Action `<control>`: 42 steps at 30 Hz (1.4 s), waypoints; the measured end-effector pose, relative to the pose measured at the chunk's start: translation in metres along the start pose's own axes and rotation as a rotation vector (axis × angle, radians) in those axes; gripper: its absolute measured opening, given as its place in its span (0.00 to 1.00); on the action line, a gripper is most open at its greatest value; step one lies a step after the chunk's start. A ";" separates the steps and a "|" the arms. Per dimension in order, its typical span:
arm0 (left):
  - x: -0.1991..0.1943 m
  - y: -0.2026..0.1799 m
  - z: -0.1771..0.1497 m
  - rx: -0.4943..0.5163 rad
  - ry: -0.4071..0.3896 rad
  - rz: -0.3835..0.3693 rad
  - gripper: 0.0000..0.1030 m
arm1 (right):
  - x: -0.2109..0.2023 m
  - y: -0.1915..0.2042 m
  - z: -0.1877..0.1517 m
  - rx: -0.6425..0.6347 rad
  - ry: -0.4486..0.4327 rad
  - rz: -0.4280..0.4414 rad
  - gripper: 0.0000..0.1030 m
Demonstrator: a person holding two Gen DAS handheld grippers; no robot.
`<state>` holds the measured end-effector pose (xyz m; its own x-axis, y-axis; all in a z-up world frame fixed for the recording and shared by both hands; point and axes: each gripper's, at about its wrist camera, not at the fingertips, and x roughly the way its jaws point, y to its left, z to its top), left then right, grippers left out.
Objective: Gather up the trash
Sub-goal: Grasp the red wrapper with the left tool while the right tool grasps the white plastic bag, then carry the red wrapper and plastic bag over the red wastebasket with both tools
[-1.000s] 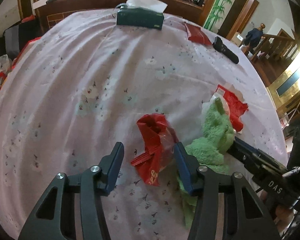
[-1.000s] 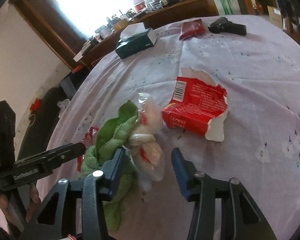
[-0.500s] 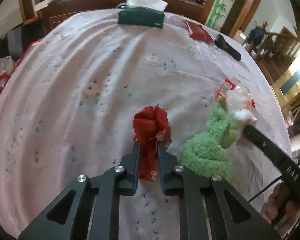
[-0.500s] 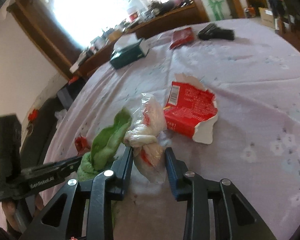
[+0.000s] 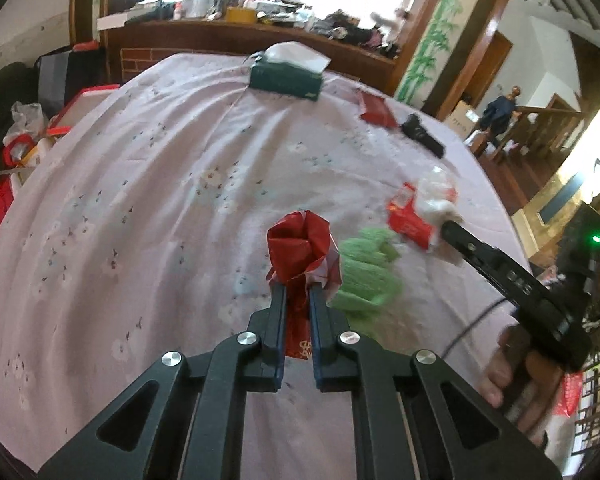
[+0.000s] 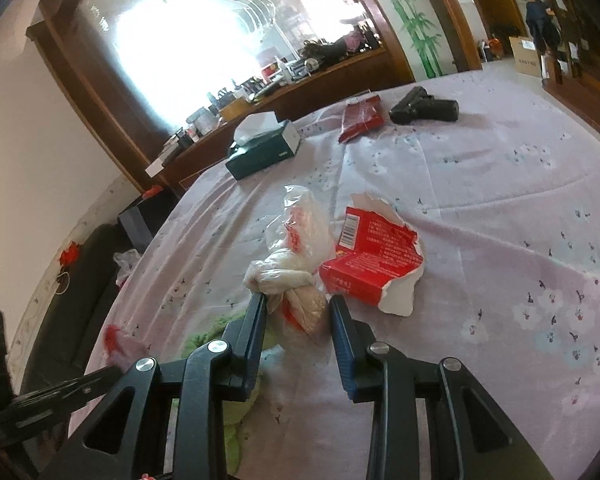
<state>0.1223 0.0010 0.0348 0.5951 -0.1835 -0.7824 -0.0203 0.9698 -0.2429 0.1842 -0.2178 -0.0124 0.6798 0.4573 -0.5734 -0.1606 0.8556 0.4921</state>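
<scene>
The table (image 5: 148, 208) fills most of both views under a pale floral cloth, and the litter lies bunched toward the lower right of the left wrist view, probably because that edge is nearest the person and easiest to clear. A green cloth (image 5: 366, 276) sits low and right of centre there, just beside the trash; it looks like a rag rather than litter, so I would judge it is left alone. The tissue box (image 5: 286, 78) stands at the top centre, a white tissue sticking out of its slot, the only container in view with visible contents; no bin or trash bag for collecting shows in either picture. A torn red packet (image 6: 374, 262) lies flat at centre of the right wrist view, opened and seemingly empty. The right gripper (image 6: 298, 316) is clenched on a knotted clear bag (image 6: 296, 264), whose contents are whitish but too unclear to name; the pads squeeze it near the knot, likely the firmest spot. The left gripper (image 5: 298, 298) is clamped tight on a red wrapper (image 5: 300, 248), crumpled and pinched at its thin lower end, so it stands up above the fingertips, clear of the cloth.
</scene>
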 end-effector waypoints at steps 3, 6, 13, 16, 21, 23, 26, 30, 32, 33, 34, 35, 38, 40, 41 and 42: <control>-0.020 -0.014 -0.008 0.017 -0.024 -0.042 0.09 | -0.022 0.003 0.001 0.006 -0.040 0.018 0.33; -0.035 -0.033 -0.017 0.052 -0.044 -0.078 0.09 | -0.065 0.009 -0.004 0.018 -0.104 0.044 0.33; -0.055 -0.103 -0.046 0.161 -0.036 -0.227 0.09 | -0.184 0.006 -0.044 0.060 -0.250 -0.019 0.33; -0.059 -0.136 -0.061 0.212 -0.024 -0.294 0.09 | -0.232 -0.003 -0.066 0.070 -0.306 -0.067 0.33; -0.065 -0.198 -0.089 0.297 0.012 -0.409 0.09 | -0.305 -0.027 -0.094 0.100 -0.382 -0.180 0.33; -0.070 -0.225 -0.100 0.335 0.020 -0.452 0.09 | -0.336 -0.039 -0.104 0.121 -0.422 -0.232 0.33; -0.080 -0.257 -0.113 0.395 0.020 -0.508 0.09 | -0.379 -0.054 -0.118 0.151 -0.472 -0.318 0.33; -0.095 -0.295 -0.129 0.459 0.016 -0.580 0.09 | -0.426 -0.071 -0.133 0.195 -0.525 -0.412 0.33; -0.100 -0.309 -0.133 0.483 0.014 -0.605 0.09 | -0.445 -0.078 -0.140 0.208 -0.545 -0.444 0.33; -0.103 -0.318 -0.136 0.498 0.016 -0.622 0.09 | -0.454 -0.081 -0.142 0.217 -0.557 -0.463 0.33; -0.104 -0.323 -0.138 0.508 0.020 -0.635 0.09 | -0.463 -0.084 -0.144 0.230 -0.572 -0.479 0.33; -0.106 -0.331 -0.139 0.520 0.027 -0.652 0.09 | -0.471 -0.087 -0.146 0.240 -0.585 -0.493 0.33; -0.111 -0.350 -0.143 0.548 0.038 -0.690 0.09 | -0.487 -0.093 -0.150 0.259 -0.617 -0.524 0.33; -0.112 -0.364 -0.144 0.570 0.037 -0.708 0.09 | -0.497 -0.097 -0.153 0.273 -0.631 -0.540 0.33; -0.113 -0.369 -0.145 0.577 0.036 -0.718 0.09 | -0.501 -0.100 -0.154 0.281 -0.636 -0.546 0.33; -0.113 -0.376 -0.146 0.587 0.033 -0.730 0.09 | -0.504 -0.102 -0.155 0.291 -0.641 -0.551 0.33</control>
<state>-0.0545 -0.3659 0.1312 0.2775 -0.7749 -0.5678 0.7634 0.5367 -0.3593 -0.2531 -0.4979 0.1246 0.8904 -0.2984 -0.3437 0.4354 0.7787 0.4517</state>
